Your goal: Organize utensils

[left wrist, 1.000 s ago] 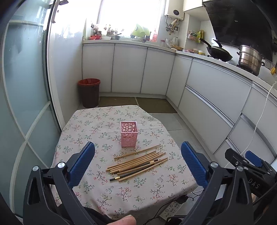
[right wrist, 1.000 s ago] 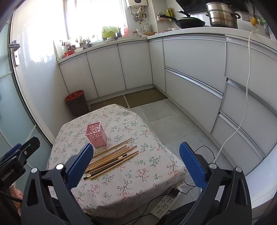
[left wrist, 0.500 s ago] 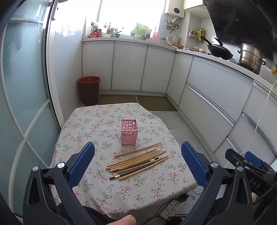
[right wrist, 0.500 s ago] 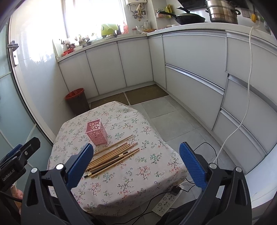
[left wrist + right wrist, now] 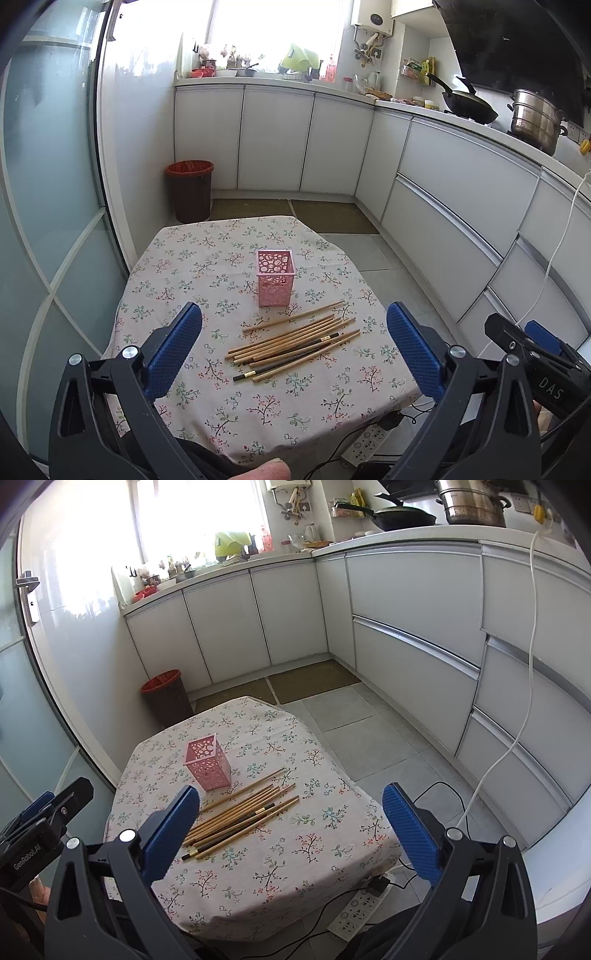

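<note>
While I looked along my left hand-held gripper, its jaws stood wide apart and held nothing, raised above the near edge of the bench. The chopsticks lay on the flowered cloth in a loose, slanted bundle, most of them touching or crossing one another, one lying a little apart on the far side. Among the pale ones I saw a darker one. The pink holder stood upright just beyond the bundle, and as far as I could see through its open top, nothing was in it. The other tool showed at the right edge of that view, off the bench.

From my right hand-held gripper the picture was the same: jaws wide, holding nothing, well above the cloth. Here the chopsticks lay partly behind the left finger, running from its tip out toward the middle of the bench. The holder stood upright just behind them, near the far left part of the bench.

I judged the task as not yet begun. Every chopstick that I could see lay flat on the cloth, none stood in the holder, and neither tool touched anything. All of the gathering and standing of the sticks in the holder was left to do.
</note>
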### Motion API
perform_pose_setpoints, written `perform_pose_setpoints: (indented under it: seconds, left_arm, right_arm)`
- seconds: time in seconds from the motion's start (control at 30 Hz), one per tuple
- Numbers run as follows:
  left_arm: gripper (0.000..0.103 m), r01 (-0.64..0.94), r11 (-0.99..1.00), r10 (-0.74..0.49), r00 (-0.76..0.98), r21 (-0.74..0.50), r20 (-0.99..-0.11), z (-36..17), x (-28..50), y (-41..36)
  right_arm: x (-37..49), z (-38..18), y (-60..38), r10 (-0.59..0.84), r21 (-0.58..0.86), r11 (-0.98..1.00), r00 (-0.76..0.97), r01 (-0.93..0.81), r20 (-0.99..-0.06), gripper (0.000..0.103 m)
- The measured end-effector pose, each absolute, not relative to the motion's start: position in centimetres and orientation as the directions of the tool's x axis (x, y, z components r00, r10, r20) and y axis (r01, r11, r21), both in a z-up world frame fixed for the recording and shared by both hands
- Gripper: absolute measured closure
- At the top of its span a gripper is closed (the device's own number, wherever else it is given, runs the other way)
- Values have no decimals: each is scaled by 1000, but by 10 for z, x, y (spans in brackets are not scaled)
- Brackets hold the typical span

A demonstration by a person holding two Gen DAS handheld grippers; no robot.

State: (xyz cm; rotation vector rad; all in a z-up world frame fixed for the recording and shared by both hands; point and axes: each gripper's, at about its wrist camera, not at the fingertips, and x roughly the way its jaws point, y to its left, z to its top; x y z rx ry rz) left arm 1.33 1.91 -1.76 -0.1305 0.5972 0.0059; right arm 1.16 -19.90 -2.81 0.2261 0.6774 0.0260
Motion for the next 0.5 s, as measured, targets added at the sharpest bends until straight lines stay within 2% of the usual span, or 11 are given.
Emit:
perform_pose_setpoints:
  seconds: [0.5]
  left_arm:
    - [7, -38, 993, -32, 824, -113, -565, -21, 14, 20]
  right_arm:
    - [10, -32, -201, 98, 223, 973, 778, 55, -621, 6]
